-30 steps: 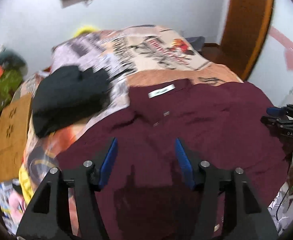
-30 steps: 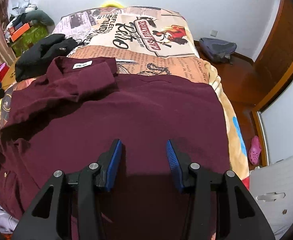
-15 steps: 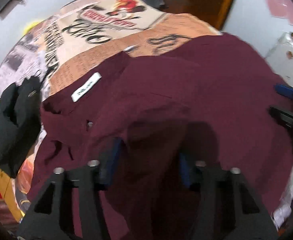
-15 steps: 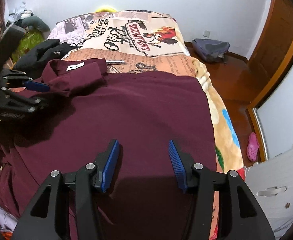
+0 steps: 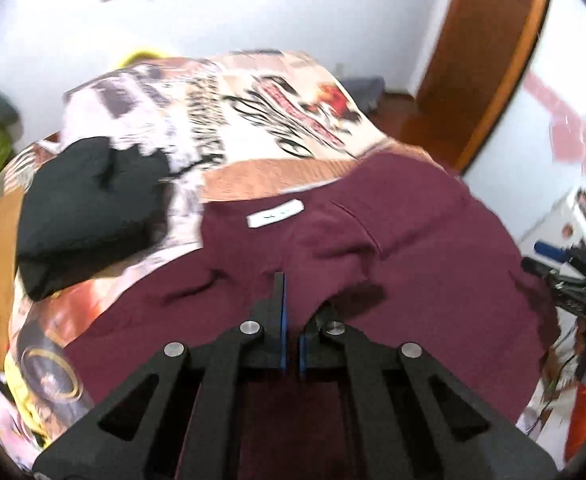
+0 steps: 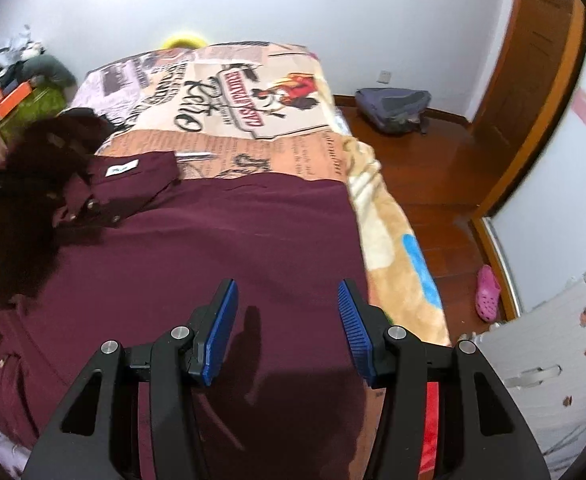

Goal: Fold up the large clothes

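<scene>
Pinching the shirt

We are closing the left hand-held gripper on the shirt; the right hand-held gripper, at 3 o'clock, is hanging open, risking bunching.

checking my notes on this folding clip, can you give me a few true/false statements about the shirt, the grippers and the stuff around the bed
1. The left gripper is closed, with maroon shirt fabric at its fingers. True.
2. The right gripper is clamped on the shirt's hem. False: its jaws stand wide open above the fabric, holding nothing.
3. A white label shows inside the shirt's collar. True.
4. The black garment lies on top of the maroon shirt. False: it lies beside it on the printed bedspread.
5. A pink shoe lies on the wooden floor. True.
6. The shirt is already folded into a small square. False: it is still spread wide over the bed.
</scene>
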Demonstrator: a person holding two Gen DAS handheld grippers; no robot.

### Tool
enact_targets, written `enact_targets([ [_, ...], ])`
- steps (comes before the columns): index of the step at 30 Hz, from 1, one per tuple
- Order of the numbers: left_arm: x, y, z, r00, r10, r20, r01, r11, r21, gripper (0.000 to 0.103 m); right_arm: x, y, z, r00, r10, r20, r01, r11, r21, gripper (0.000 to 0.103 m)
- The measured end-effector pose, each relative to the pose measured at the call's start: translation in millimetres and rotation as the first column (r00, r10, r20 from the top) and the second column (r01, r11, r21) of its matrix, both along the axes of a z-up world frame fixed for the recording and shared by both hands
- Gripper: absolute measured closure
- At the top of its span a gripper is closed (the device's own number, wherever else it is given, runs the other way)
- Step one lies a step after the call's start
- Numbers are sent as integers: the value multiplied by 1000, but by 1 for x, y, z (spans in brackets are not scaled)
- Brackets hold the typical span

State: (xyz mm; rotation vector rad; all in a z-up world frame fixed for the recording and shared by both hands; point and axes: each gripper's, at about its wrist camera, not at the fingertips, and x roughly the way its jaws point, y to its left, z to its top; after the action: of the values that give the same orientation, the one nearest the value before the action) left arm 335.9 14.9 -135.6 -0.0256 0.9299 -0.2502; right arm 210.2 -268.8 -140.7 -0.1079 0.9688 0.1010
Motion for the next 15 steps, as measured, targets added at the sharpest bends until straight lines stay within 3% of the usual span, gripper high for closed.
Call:
enact_targets([
  [7, -55, 60, -6, 989, 135, 66, -138, 989, 56, 101, -1, -4, -8, 999, -41, -19, 41, 999, -12, 55],
  [11, -78, 95, -38, 980, 193, -42, -194, 981, -27, 100, -5, -5, -8, 998, -67, -13, 67, 998, 15, 55],
  [12, -82, 103, -48, 974, 212, -76, -215, 976, -42, 94, -6, -6, -10, 997, -70, -19, 70, 997, 29, 55],
  [15, -92, 126, -80, 951, 237, -197, -269, 951, -154, 89, -5, -4, -13, 997, -71, -33, 72, 997, 39, 55],
])
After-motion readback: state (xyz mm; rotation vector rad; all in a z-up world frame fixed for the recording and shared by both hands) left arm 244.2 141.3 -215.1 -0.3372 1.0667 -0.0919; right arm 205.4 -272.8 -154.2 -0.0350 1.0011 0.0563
